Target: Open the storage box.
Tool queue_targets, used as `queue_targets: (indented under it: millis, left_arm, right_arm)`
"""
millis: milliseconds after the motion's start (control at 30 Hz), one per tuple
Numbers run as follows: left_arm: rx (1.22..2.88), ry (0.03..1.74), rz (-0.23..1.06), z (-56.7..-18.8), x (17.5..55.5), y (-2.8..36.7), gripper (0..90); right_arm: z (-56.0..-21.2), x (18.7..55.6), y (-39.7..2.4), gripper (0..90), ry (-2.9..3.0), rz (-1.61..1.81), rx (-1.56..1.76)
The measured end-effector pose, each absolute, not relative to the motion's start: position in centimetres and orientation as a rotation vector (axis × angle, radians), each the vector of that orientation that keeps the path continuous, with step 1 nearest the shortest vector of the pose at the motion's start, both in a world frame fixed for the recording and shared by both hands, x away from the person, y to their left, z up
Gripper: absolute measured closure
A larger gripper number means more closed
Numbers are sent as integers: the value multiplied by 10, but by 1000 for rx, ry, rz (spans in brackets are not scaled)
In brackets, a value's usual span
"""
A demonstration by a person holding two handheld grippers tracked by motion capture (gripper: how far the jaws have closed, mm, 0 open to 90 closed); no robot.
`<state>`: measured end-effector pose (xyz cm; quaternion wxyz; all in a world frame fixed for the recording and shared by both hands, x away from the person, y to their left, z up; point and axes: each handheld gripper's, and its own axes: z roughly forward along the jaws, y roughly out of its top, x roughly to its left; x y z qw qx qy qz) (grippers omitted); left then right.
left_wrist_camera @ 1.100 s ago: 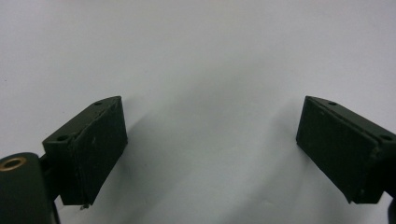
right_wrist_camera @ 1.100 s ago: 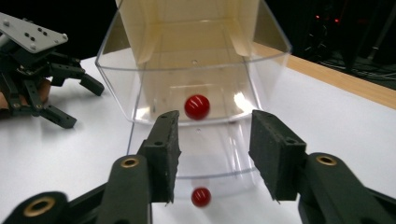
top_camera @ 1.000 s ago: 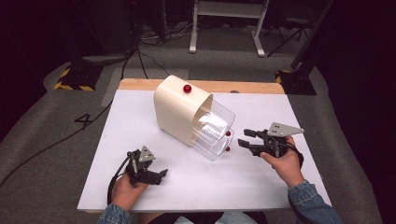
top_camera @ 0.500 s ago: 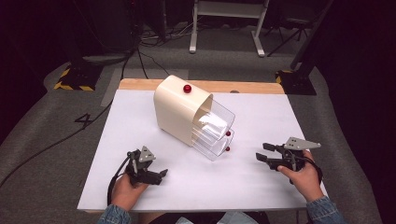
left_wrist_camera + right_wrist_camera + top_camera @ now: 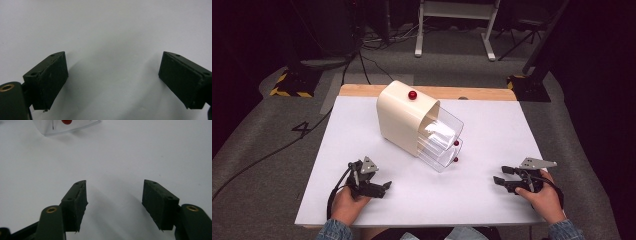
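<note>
A cream drawer cabinet (image 5: 404, 117) with a red knob on top lies tilted on the white table (image 5: 492, 130). Its clear drawers (image 5: 443, 140) with red knobs stick out toward the front right; a corner of a clear drawer (image 5: 67, 126) appears at the top of the right gripper view. My right gripper (image 5: 501, 177) rests low near the table's front right, open, its jaws having just been opening with nothing between them. My left gripper (image 5: 384, 186) sits at the front left, open wide over bare table (image 5: 112, 37), nothing between its pads.
A wooden strip (image 5: 482, 93) runs along the table's far edge. Beyond it lie grey floor, cables and a white stand's legs (image 5: 452, 30). Yellow-black hazard tape (image 5: 289, 90) marks the floor at the far left.
My right gripper has moved away from the clear drawers, down and toward the front right, and its jaws stand wider. The left gripper has stayed in place.
</note>
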<state>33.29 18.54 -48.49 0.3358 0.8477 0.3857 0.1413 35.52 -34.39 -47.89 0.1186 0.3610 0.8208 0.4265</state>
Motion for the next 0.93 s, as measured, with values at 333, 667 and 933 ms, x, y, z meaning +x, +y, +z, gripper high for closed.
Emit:
queue_targets:
  millis: [333,667,933]
  left_arm:
    - [2212,1004,368,-485,333,185,90]
    - [2213,1008,379,-485,332,185,90]
    - [2216,1005,372,-485,333,185,90]
  right_arm:
    - [-483,350,-328,167,2478,1063,919]
    - [-483,350,-328,162,2472,1071,924]
    - [-483,350,-327,163,2471,1070,923]
